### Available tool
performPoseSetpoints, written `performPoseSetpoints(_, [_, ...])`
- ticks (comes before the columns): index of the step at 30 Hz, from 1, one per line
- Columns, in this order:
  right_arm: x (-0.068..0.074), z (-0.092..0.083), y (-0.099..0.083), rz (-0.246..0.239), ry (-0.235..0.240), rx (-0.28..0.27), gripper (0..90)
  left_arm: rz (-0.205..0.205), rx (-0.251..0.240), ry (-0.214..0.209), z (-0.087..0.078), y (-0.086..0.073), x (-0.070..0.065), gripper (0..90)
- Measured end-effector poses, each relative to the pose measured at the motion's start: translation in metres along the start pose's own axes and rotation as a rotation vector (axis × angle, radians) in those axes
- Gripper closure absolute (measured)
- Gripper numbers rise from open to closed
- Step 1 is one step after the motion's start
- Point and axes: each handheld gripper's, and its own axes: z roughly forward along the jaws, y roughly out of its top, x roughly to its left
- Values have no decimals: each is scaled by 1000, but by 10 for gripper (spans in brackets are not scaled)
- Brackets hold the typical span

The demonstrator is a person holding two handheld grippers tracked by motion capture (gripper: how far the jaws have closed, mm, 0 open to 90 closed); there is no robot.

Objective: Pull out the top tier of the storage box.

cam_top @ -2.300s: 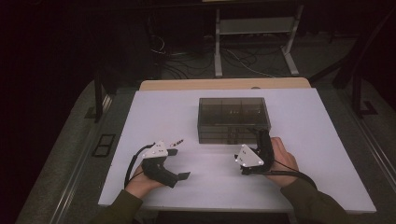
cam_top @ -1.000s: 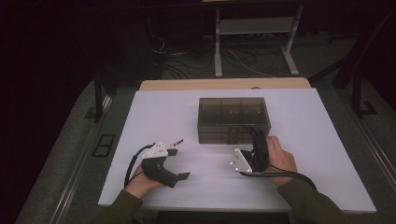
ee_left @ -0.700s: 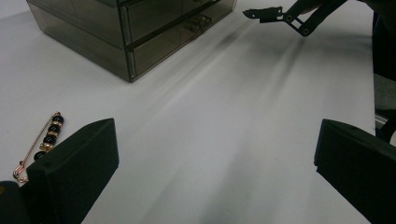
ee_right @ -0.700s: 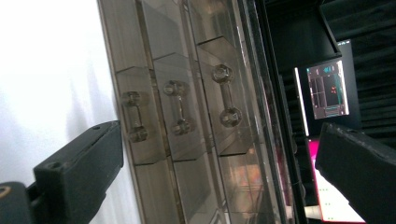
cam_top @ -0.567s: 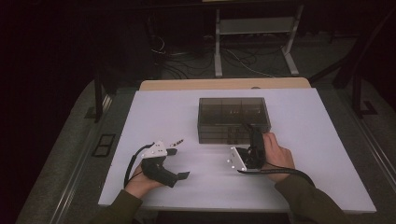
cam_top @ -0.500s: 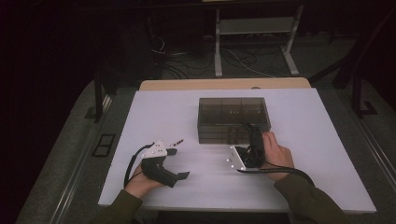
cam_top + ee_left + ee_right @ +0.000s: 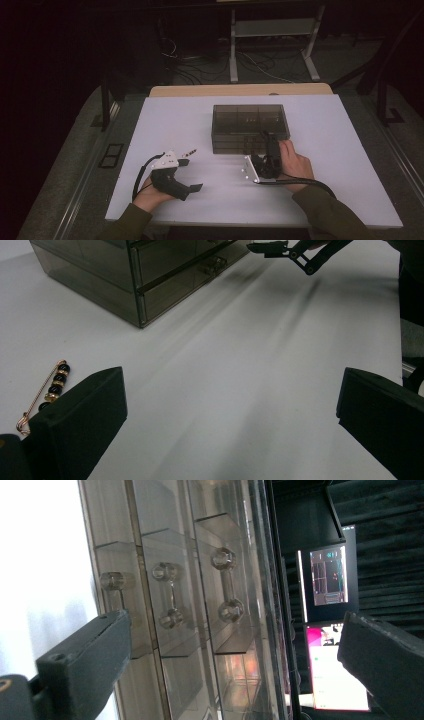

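Observation:
A smoky clear drawer box [image 7: 250, 117] stands mid-table. My right gripper [image 7: 265, 143] is rolled on its side right at the box's front, open, with nothing between the jaws. In the right gripper view the drawer fronts and their clear handles [image 7: 168, 596] lie just ahead of the open right gripper [image 7: 235, 635]. My left gripper [image 7: 192, 175] rests open on the table at the front left. A gold pin with black beads [image 7: 190, 150] lies just beyond it, beside the left jaw in the left gripper view [image 7: 47, 390]. There the left gripper [image 7: 230, 390] holds nothing.
The white table top [image 7: 340, 150] has bare room to the right and left of the box. The box [image 7: 140, 275] and the other gripper's jaw tips [image 7: 272, 247] show far off in the left gripper view. Monitors [image 7: 327, 577] glow behind the box.
My right gripper has moved forward and left to the box's front and rolled onto its side. The left gripper and the pin have stayed put.

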Motion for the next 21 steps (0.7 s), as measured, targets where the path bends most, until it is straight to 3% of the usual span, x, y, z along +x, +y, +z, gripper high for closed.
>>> performPoseSetpoints(5, [4,1,0,-18,-9,10,7,1,2,-1,0,0,0,0])
performPoseSetpoints(6, [5,-1,0,-30,-19,7,100,1,3,-1,0,0,0,0])
performPoseSetpoints(8, [6,-2,0,-40,-28,4,129,0,1,0,0,0,0,0])
performPoseSetpoints(21, [9,-2,2,-73,-55,10,144,2,6,1,0,0,0,0])
